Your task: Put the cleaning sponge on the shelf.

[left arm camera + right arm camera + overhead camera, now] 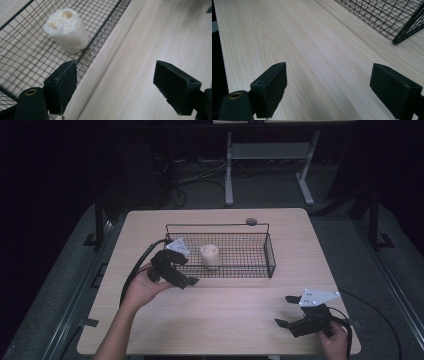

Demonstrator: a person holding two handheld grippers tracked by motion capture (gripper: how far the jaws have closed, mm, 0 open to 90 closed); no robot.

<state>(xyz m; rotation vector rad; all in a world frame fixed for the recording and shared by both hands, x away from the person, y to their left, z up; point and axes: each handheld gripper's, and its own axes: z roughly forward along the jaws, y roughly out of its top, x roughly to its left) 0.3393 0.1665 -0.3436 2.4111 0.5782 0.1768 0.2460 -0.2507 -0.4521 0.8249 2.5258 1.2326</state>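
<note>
Light wooden table (225,320), viewed from above, dark surroundings. A black wire basket (250,226) stands at the table's centre, toward twelve o'clock. Inside it, in the left half, a white loofah piece (210,255) stands on end, cylindrical and porous, with holes in its top face; the left gripper view shows it (67,31) resting on the basket's mesh floor close to the near wall.

Left gripper (186,271), held in the person's left hand (142,287), sits at about nine o'clock from the loofah piece, at the basket's near-left corner. Jaws spread wide, nothing between them. In its own view one jaw overlaps the basket wire, the other lies over bare tabletop.

Right gripper (285,311), held in the right hand (335,340), is at roughly five o'clock from the basket, well apart from it, near the table's front edge. Jaws spread wide, nothing held; bare wood between them, with the basket's corner (398,37) ahead at one o'clock.
</note>
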